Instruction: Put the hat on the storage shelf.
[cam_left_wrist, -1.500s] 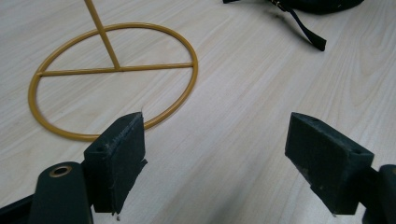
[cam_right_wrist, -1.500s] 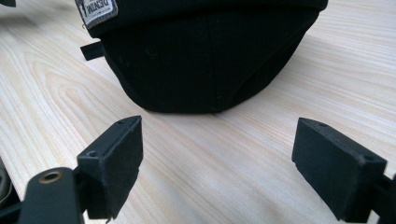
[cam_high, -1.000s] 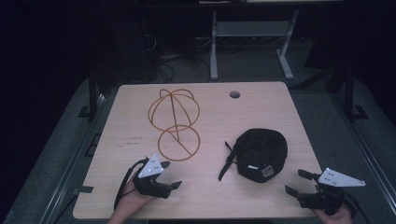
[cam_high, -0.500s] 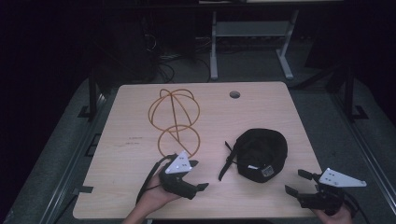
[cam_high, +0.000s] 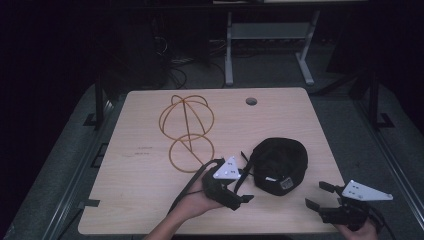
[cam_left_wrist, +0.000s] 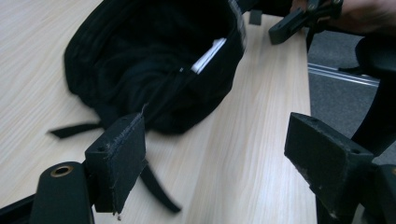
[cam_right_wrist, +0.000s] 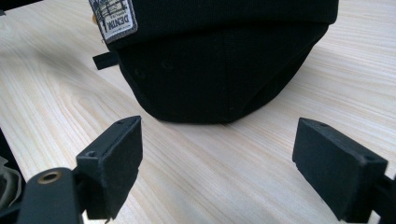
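A black cap (cam_high: 278, 165) lies upside down on the bench (cam_high: 140, 190), right of centre and toward the near edge, its strap (cam_left_wrist: 156, 189) trailing left. The left gripper (cam_high: 243, 192) sits just left of it, fingers (cam_left_wrist: 119, 156) apart and empty; the right gripper (cam_high: 320, 196), near the bench's right corner, is likewise spread and holds nothing. A wire hat stand (cam_high: 186, 131) lies farther left. The soft cloth could fold or slide if one gripper pinches only the loose strap or a thin edge.

The left tool (cam_high: 240, 192) has moved right across the table, close to the black cap (cam_high: 278, 164).
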